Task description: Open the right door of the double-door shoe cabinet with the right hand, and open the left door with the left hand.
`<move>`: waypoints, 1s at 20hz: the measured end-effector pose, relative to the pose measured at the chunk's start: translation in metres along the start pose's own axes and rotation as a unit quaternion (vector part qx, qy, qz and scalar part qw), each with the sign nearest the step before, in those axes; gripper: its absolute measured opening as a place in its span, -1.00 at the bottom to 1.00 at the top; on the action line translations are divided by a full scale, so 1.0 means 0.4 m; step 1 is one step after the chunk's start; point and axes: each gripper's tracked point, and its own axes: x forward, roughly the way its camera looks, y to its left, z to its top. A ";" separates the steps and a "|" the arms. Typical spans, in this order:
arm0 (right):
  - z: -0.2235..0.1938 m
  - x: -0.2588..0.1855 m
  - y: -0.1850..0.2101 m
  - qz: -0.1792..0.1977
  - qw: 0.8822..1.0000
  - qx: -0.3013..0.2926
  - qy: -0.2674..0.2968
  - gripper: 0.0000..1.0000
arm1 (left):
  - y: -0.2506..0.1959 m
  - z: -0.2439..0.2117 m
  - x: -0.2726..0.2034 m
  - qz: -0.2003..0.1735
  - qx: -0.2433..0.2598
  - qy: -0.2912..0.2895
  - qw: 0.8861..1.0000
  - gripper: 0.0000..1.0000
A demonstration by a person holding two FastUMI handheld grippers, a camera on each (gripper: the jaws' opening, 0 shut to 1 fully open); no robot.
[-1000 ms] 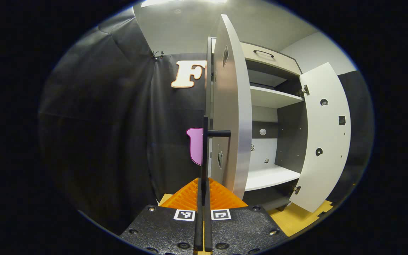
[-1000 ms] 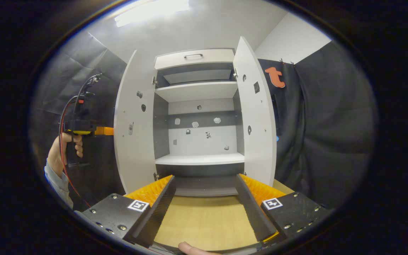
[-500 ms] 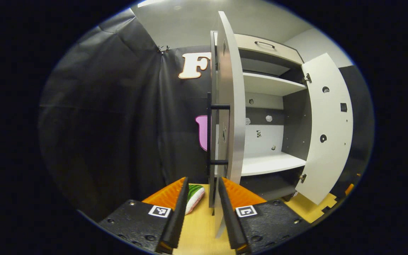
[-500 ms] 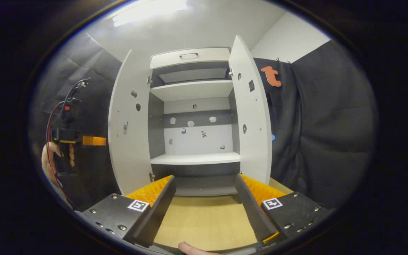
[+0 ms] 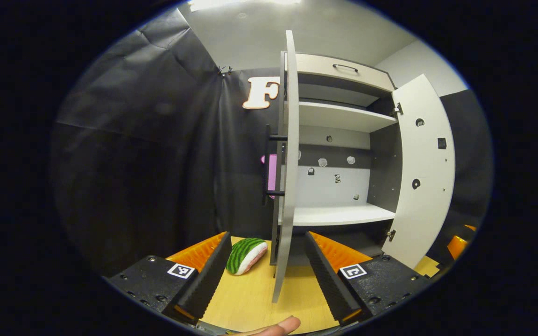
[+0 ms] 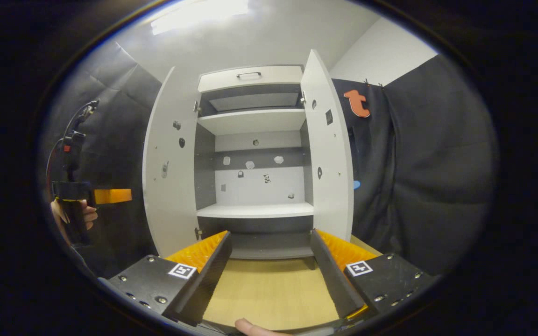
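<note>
The white shoe cabinet (image 6: 255,121) stands with both doors swung wide. In the left gripper view the left door (image 5: 290,154) shows edge-on, its black bar handle (image 5: 268,165) on the outer side, and the right door (image 5: 423,172) hangs out at the right. My left gripper (image 5: 266,235) is open, back from the handle, with the door's lower edge showing between its fingers, untouched. In the right gripper view the left door (image 6: 171,163) and right door (image 6: 327,154) flank bare shelves. My right gripper (image 6: 270,233) is open, holding nothing, in front of the cabinet.
A watermelon-slice toy (image 5: 245,254) lies on the wooden surface (image 5: 255,298) left of the left door. A drawer (image 6: 250,77) with a handle tops the cabinet. A hand holds the left gripper (image 6: 110,196) beside the left door. Black cloth walls close in on both sides.
My left gripper, shut on the left door's handle a second ago, has let go, opened and drawn back. The right gripper has barely moved.
</note>
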 end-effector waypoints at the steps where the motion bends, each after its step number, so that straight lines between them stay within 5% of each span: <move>1: 0.002 0.000 -0.006 -0.001 1.000 0.000 -0.001 1.00 | -0.017 -0.007 -0.019 -0.003 0.001 -0.004 1.000 0.87; 9: 0.023 -0.002 -0.048 -0.008 1.000 -0.004 -0.004 1.00 | -0.112 -0.018 -0.119 -0.008 -0.021 -0.029 0.999 0.93; 20: 0.121 -0.018 -0.075 -0.010 0.999 -0.017 -0.047 1.00 | -0.141 -0.020 -0.096 -0.012 -0.004 -0.029 1.000 0.87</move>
